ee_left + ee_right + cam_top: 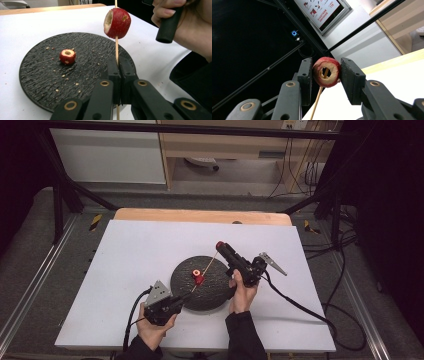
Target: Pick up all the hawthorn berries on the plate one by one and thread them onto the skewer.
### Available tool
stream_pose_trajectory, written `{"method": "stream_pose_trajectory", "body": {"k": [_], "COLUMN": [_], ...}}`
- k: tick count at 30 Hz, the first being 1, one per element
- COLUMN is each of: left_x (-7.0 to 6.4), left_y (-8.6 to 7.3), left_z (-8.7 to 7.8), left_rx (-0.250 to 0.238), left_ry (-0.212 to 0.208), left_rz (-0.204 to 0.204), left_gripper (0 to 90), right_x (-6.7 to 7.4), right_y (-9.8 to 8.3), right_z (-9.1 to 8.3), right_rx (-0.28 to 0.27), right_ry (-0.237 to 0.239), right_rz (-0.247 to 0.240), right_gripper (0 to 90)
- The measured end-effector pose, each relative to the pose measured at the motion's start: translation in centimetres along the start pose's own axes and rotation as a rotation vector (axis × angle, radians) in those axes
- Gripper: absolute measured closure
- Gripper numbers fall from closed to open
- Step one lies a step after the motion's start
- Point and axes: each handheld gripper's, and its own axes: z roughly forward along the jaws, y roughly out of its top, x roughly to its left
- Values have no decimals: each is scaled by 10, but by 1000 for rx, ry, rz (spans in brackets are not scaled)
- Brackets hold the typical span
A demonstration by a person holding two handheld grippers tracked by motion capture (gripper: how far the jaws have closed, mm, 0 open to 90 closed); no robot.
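Threading cored red fruit onto a wooden skewer (pixel 116 47) above the black plate (pixel 220 292): left gripper (pixel 119 72) clamped on skewer, right gripper (pixel 326 72) clamped on fruit piece (pixel 326 71). Risks: thin stick snapping, soft ring splitting if pushed off-axis.

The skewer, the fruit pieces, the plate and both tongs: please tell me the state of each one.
Skewer: clamped in the left tongs, running through two fruit pieces.
Left tongs: shut on the skewer.
Right tongs: shut on a cored red fruit piece at the skewer's far end.
Gripped fruit piece: cored, threaded on the skewer.
Middle fruit piece: threaded on the skewer, held above the plate.
Loose fruit piece: cored, lying on the plate.
Plate: flat on the table, scattered with crumbs.
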Motion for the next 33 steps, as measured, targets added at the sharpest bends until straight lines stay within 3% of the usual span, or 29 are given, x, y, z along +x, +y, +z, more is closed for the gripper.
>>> {"method": "stream_pose_trajectory", "body": {"k": [8,33], "left_x": [1,7], "left_y": [8,30], "left_z": [4,25], "left_rx": [-7,0], "left_ry": [-4,-4], "left_rz": [-14,15], "left_gripper": [889,889], "right_x": [0,3], "right_y": [-5,-22], "right_z": [0,-5], "right_rx": [22,138], "right_ry": [8,28], "right_rz": [13,6], "right_gripper": [634,635]}}
